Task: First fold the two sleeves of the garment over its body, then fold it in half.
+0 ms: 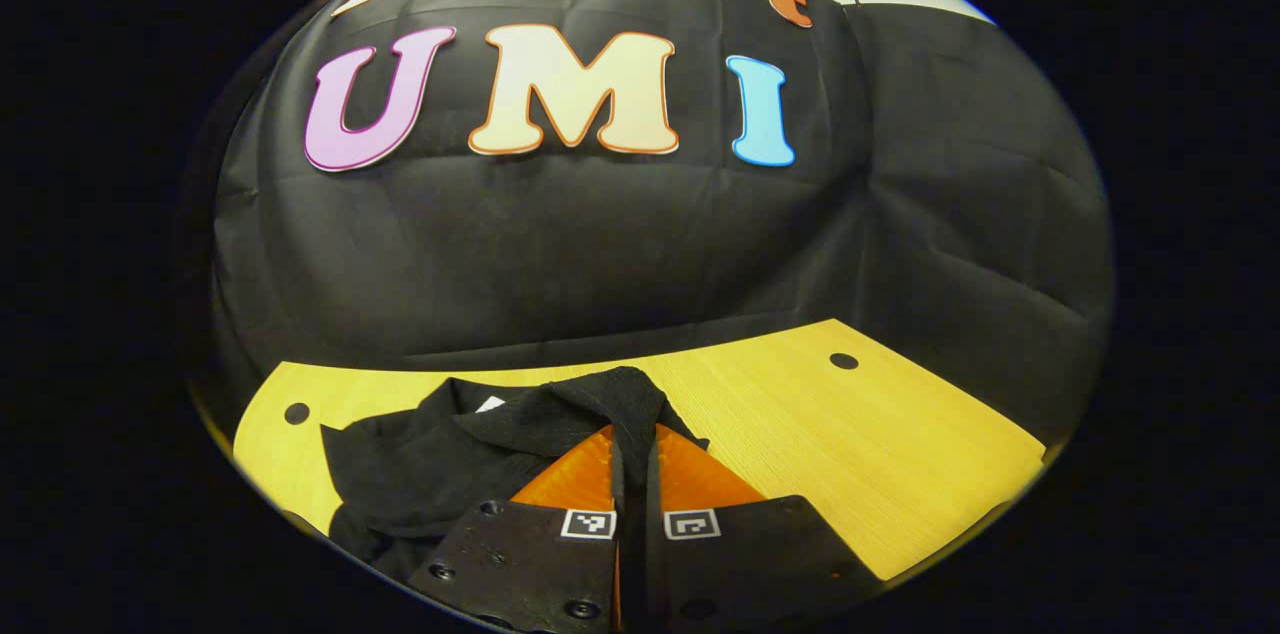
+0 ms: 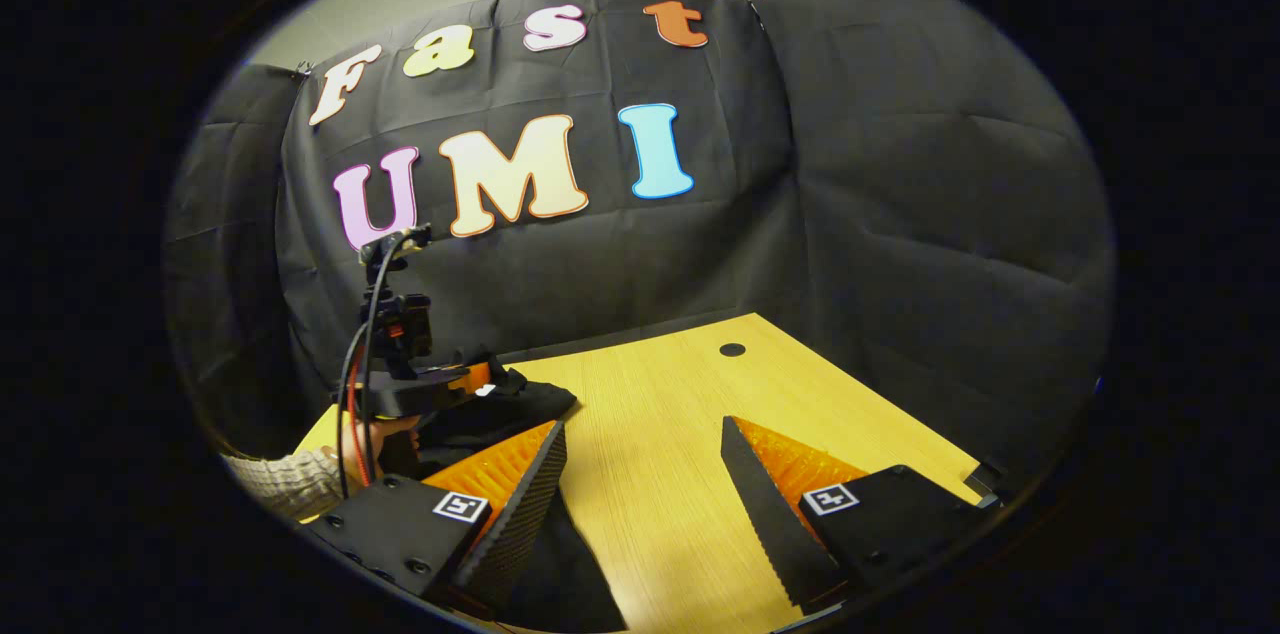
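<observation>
Up close, in the left gripper view, our left gripper (image 1: 634, 474) has its two fingers (image 1: 585, 474) drawn nearly together, with a fold of the black garment (image 1: 430, 464) pinched between them. That fold rises in a ridge between the fingers and drapes over their tips. The rest of the garment lies crumpled on the wooden table (image 1: 850, 444), to the left of the gripper and toward the near left edge. A small white patch shows on the cloth near its far edge. Bare table runs off to the right, with a dark round hole (image 1: 844, 361) near the far right and another hole (image 1: 297, 413) at the far left, beside the cloth.

In the right gripper view, our right gripper (image 2: 645, 454) has its fingers spread wide, with bare table (image 2: 650, 414) between them and nothing held. A dark bit of garment (image 2: 570, 564) lies low by the inner side of the left-hand finger (image 2: 520, 504). Farther off to the left we see the left gripper (image 2: 470, 384) held in a hand (image 2: 385, 434) with a knitted sleeve (image 2: 275, 479), a cable (image 2: 362, 354) running up from it to its camera mount. Black cloth is bunched at its front, lifted just above the table, near our left-hand finger. Black booth cloth (image 2: 900, 264) hangs behind the table.
</observation>
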The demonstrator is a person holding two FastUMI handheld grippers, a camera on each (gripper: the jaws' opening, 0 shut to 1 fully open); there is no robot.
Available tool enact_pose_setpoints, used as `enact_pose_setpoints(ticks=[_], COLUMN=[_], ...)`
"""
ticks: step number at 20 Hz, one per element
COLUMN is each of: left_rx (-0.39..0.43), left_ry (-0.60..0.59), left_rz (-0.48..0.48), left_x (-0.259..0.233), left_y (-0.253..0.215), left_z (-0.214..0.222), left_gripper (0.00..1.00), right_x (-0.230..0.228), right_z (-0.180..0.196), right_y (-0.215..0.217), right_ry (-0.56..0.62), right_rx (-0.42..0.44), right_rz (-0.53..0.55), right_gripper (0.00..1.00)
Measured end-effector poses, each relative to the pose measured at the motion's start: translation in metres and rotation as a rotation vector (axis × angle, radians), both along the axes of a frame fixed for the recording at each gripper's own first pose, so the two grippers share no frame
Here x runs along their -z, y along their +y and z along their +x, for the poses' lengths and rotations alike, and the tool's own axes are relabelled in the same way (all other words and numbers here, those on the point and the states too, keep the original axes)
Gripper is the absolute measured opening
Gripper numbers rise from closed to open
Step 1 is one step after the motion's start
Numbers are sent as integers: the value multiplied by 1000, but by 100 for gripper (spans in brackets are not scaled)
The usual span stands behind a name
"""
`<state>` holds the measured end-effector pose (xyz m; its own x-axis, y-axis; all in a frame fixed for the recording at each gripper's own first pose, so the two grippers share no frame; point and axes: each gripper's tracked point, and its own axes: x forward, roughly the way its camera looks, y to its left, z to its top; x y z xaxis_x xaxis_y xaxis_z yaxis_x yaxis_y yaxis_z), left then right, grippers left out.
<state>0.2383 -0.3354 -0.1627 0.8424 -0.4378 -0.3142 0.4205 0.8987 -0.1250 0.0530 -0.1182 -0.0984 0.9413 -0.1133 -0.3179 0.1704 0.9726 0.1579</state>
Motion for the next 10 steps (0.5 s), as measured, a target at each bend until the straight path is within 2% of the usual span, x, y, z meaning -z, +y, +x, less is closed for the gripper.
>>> enact_pose_setpoints(ticks=[6,10], left_rx=[5,13], left_ry=[63,117], left_rz=[23,35], left_x=[39,55], left_y=[-29,-35], left_z=[8,0], left_gripper=[4,7], right_x=[24,22], right_z=[-3,-2], right_y=[-4,-2], right_ry=[56,43], right_rx=[-15,-19], right_rz=[6,3], right_gripper=[98,98])
